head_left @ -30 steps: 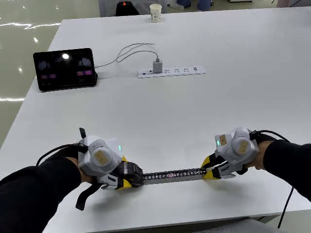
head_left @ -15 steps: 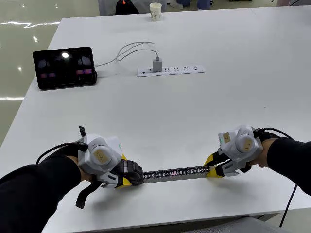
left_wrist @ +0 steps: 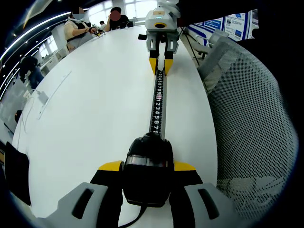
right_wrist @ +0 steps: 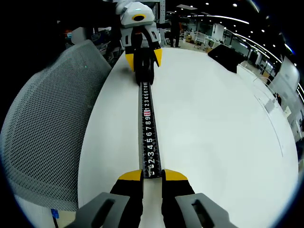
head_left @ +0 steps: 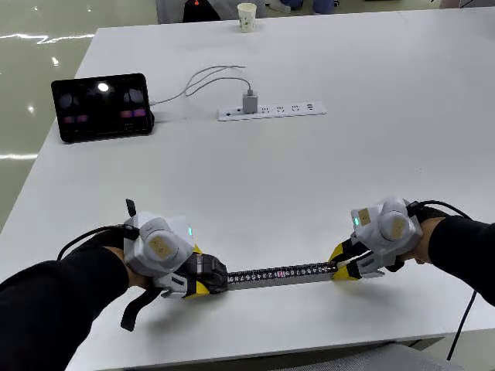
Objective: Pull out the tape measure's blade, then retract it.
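Observation:
A black tape measure case (head_left: pixel 207 275) (left_wrist: pixel 148 166) sits near the table's front edge, clamped between the yellow-tipped jaws of my left gripper (head_left: pixel 198 277) (left_wrist: pixel 147 167). Its numbered blade (head_left: pixel 282 273) (left_wrist: pixel 157 102) (right_wrist: pixel 147 128) stretches out flat over the white table toward the right. My right gripper (head_left: pixel 343 263) (right_wrist: pixel 152 175) is shut on the blade's free end. In the left gripper view the right gripper (left_wrist: pixel 161 64) appears at the far end of the blade. The right gripper view has the left gripper (right_wrist: pixel 143 59) holding the case (right_wrist: pixel 144 70) at the far end.
A dark tablet (head_left: pixel 101 107) lies at the back left. A white power strip (head_left: pixel 271 112) with a charger and white cables sits mid-table. A paper cup (head_left: pixel 247 17) stands at the far edge. A mesh chair (left_wrist: pixel 251 118) is by the table's front edge.
My right gripper has moved further right with the blade's end, and more of the blade is out of the case. The left gripper and case have stayed put.

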`<act>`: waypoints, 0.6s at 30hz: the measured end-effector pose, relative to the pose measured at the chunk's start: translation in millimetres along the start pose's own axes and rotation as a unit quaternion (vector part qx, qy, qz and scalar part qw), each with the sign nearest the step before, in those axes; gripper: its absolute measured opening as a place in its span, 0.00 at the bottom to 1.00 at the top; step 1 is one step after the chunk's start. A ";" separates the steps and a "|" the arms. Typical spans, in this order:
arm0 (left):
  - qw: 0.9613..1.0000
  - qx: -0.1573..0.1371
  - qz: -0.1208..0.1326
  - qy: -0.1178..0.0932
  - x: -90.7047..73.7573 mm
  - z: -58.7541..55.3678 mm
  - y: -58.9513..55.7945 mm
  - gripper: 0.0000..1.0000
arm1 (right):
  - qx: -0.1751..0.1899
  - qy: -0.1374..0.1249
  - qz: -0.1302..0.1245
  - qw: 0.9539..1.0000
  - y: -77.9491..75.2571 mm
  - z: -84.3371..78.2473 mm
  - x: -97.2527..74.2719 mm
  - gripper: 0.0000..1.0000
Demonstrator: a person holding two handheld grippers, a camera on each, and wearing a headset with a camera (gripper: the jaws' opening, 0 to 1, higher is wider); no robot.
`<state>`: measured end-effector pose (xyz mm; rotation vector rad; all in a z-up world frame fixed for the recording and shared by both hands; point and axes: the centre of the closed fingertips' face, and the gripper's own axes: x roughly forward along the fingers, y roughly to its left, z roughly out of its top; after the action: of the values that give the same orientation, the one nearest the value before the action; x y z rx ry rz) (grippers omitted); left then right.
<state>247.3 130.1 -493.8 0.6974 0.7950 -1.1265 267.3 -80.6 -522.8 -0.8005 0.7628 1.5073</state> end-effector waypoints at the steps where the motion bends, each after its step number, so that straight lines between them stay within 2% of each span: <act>1: 1.000 0.000 0.000 0.000 0.0 0.0 0.0 0.32 | 0.000 0.000 0.000 1.000 0.0 -0.1 0.0 0.11; 18: 1.000 -0.002 0.002 -0.001 -0.3 -0.2 0.4 0.32 | 0.004 0.002 -0.004 1.000 0.1 -8.1 -5.1 0.11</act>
<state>247.6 130.6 -493.6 0.6931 0.7937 -1.1221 268.0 -90.2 -522.9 -0.7999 0.7669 1.4942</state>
